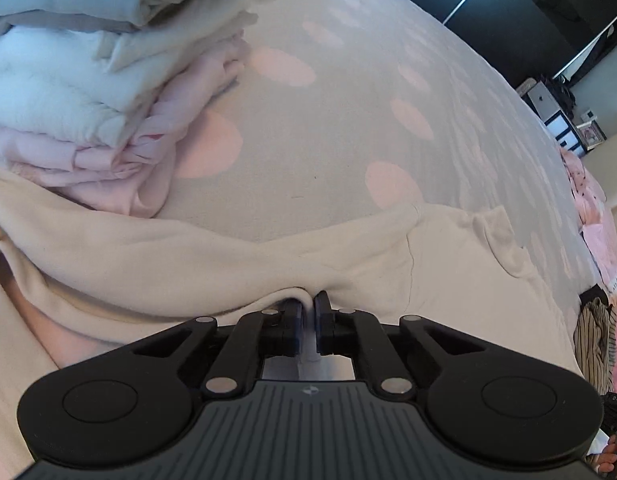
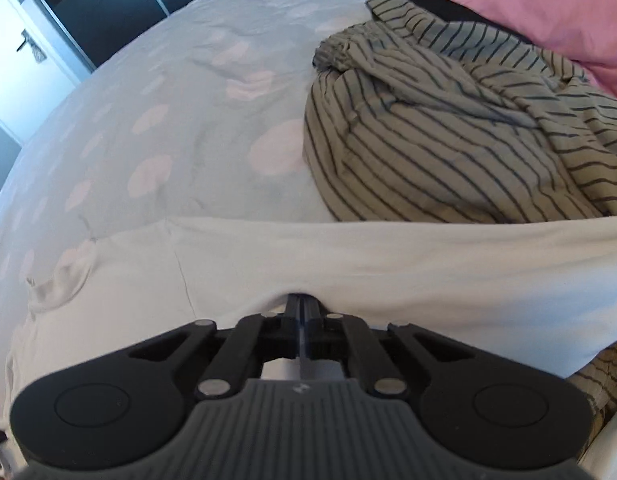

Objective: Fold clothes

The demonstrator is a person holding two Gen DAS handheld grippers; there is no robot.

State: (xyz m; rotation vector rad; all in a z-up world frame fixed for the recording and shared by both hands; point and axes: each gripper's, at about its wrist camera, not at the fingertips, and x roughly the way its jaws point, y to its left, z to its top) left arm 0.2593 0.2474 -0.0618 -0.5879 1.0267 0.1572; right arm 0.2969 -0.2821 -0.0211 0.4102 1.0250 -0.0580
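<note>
With the cream garment (image 1: 268, 264) lying across the bed (image 1: 328, 120), we're clamping its near edge in both claws: left claw (image 1: 307, 312), right claw (image 2: 302, 312), each pinching fabric.

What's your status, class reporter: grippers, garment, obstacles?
Left gripper shut on cream garment edge. Right gripper shut on same edge. Striped shirt heaped just beyond.
</note>
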